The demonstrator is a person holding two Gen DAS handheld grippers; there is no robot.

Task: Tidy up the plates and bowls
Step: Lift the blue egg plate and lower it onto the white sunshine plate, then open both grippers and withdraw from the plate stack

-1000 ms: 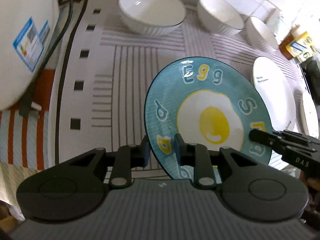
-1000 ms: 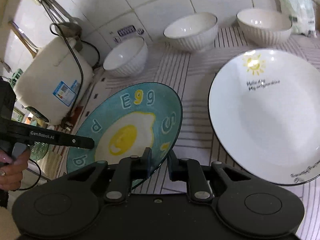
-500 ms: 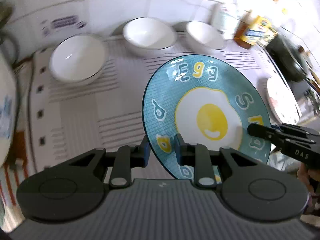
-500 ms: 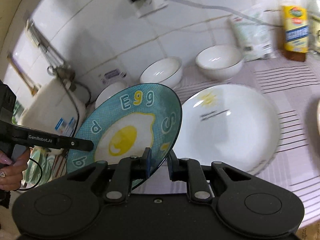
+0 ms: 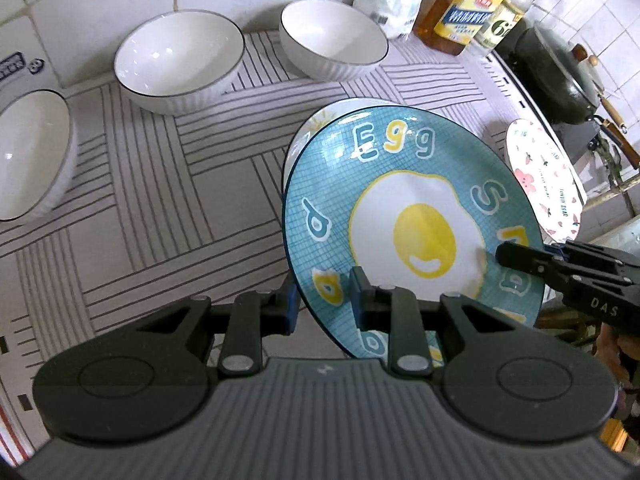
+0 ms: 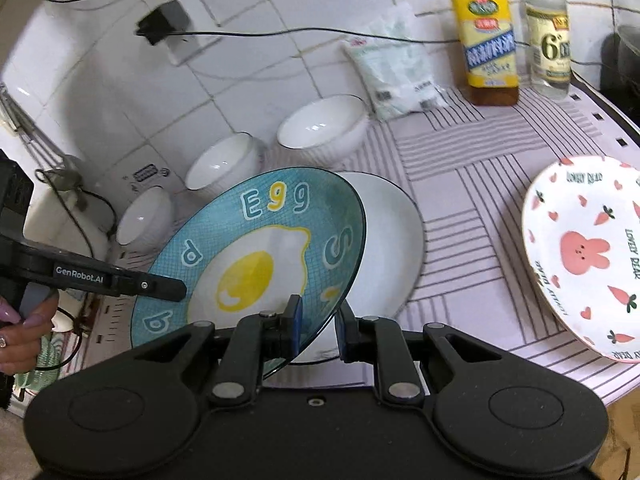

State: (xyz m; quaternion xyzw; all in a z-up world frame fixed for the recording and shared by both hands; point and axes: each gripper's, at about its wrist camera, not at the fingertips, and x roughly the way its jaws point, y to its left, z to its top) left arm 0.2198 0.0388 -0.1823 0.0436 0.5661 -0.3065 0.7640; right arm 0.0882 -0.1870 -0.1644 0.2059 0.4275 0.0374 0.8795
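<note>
A blue plate with a fried-egg picture (image 5: 408, 224) (image 6: 260, 256) is held in the air by both grippers. My left gripper (image 5: 322, 300) is shut on its left rim. My right gripper (image 6: 316, 322) is shut on its right rim. The blue plate hangs tilted just above a large white plate (image 6: 392, 240) lying on the striped mat; only a sliver of that plate shows in the left wrist view (image 5: 316, 124). A pink rabbit plate (image 6: 584, 252) (image 5: 540, 184) lies to the right. Three white bowls (image 5: 180, 60) (image 5: 334, 36) (image 5: 28, 160) stand along the back.
Two bottles (image 6: 488, 40) (image 6: 548, 36) and a white bag (image 6: 396, 76) stand against the tiled wall at the back right. A dark pot (image 5: 560, 76) sits on a stove beyond the mat's right edge. A white rice cooker (image 6: 52, 216) stands at the left.
Both grippers have carried the blue plate to the right, away from the rice cooker, to above the large white plate. The bottles and the rabbit plate have come into view.
</note>
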